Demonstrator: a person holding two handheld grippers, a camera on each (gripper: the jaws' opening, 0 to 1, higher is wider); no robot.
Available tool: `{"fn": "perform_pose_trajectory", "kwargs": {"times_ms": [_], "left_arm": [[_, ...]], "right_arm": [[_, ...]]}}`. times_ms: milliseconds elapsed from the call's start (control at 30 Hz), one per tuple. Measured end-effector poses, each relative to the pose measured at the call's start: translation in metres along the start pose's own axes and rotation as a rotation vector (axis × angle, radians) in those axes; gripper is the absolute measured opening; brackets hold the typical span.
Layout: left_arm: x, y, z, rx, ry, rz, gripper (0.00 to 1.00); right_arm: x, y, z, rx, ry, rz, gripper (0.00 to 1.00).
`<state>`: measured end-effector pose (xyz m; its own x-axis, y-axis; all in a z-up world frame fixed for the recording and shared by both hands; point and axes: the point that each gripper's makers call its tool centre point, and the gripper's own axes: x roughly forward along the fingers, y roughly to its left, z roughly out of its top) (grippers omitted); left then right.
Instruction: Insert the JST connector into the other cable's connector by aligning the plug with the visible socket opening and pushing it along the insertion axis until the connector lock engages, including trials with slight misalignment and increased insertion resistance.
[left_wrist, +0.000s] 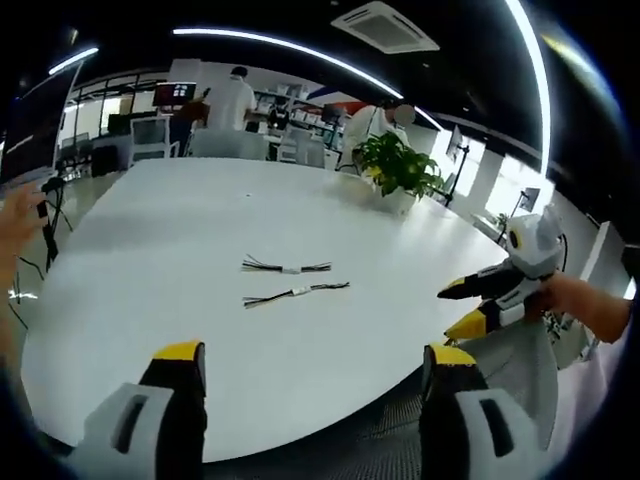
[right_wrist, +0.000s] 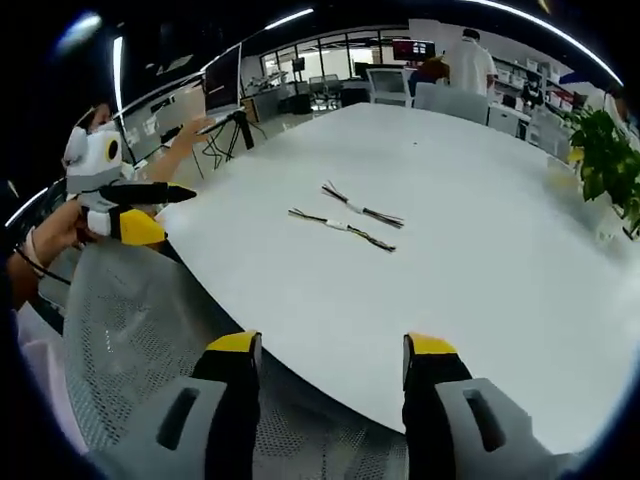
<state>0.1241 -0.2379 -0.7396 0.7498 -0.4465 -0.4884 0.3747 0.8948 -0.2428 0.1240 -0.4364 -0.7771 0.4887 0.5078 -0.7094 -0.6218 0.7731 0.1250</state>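
On the white table (left_wrist: 200, 230), two joined cable assemblies (left_wrist: 294, 281) lay side by side near its middle, each with a pale connector (left_wrist: 299, 291) at mid-length and dark wires splaying at both ends. The left gripper (left_wrist: 315, 365) hung over the table's near edge, jaws spread wide and holding nothing. The right gripper (right_wrist: 330, 350) hovered likewise at the table's near edge above a mesh chair back (right_wrist: 140, 320), its yellow-tipped jaws wide apart, touching nothing, well short of the cables (right_wrist: 347, 217). A potted plant (left_wrist: 400, 170) stood at the table's far side.
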Motion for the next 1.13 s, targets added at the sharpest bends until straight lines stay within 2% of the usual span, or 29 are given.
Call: {"fn": "perform_pose_trajectory", "kwargs": {"times_ms": [133,467,567,633,700,867,967,1133], "left_arm": [[0.0,-0.002,0.001,0.002,-0.005,-0.009,0.87],[0.003,-0.005,-0.007,0.034,0.043,-0.013,0.86],[0.004,-0.003,-0.007,0.044,0.043,-0.001,0.86],[0.005,-0.003,-0.005,0.077,0.028,-0.005,0.82],[0.005,-0.006,-0.006,0.084,0.035,-0.019,0.81],[0.01,-0.011,-0.021,0.085,0.131,-0.05,0.86],[0.01,-0.014,-0.021,0.138,0.132,-0.056,0.85],[0.012,-0.015,-0.026,0.158,0.158,-0.058,0.86]], "right_arm": [[0.001,-0.001,-0.002,0.016,0.014,-0.001,0.52],[0.007,-0.001,-0.015,0.003,0.092,-0.008,0.49],[0.01,0.001,-0.019,-0.005,0.122,-0.009,0.48],[0.01,0.0,-0.02,-0.002,0.12,-0.028,0.48],[0.012,-0.002,-0.018,-0.025,0.114,-0.046,0.46],[0.012,-0.005,-0.017,-0.056,0.113,-0.07,0.46],[0.012,-0.008,-0.015,-0.113,0.11,-0.1,0.47],[0.014,-0.007,-0.018,-0.172,0.132,-0.112,0.47]]}}
